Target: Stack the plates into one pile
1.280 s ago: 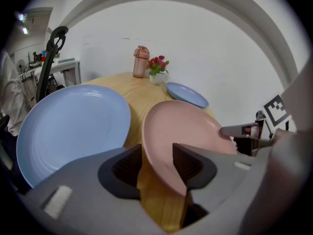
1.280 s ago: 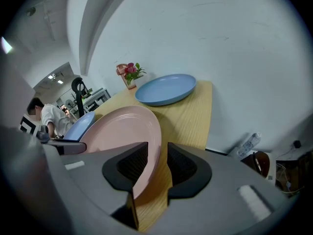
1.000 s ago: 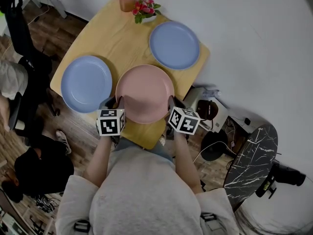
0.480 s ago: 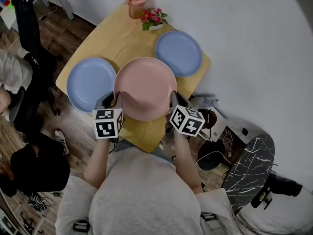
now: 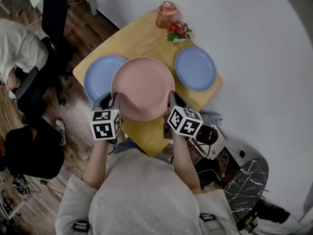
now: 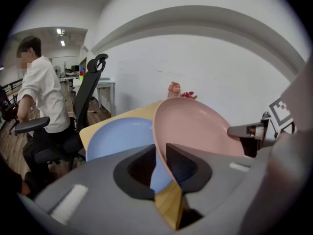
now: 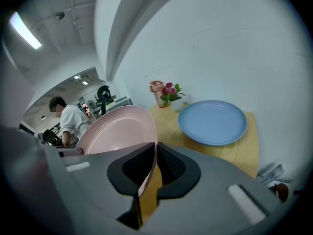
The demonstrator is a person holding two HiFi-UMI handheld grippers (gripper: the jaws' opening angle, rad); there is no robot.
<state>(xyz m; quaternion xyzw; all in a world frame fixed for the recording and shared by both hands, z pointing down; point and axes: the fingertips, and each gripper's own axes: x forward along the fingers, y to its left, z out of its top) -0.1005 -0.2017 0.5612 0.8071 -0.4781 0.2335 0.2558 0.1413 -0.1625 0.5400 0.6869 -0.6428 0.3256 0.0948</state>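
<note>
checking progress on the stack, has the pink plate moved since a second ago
Yes. The pink plate has shifted left: it now overlaps the left blue plate, where a gap showed between them before.

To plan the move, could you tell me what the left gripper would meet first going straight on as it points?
Probably the left blue plate, directly ahead of the left gripper, which grips the pink plate; it might pass above, since height is unclear.
</note>
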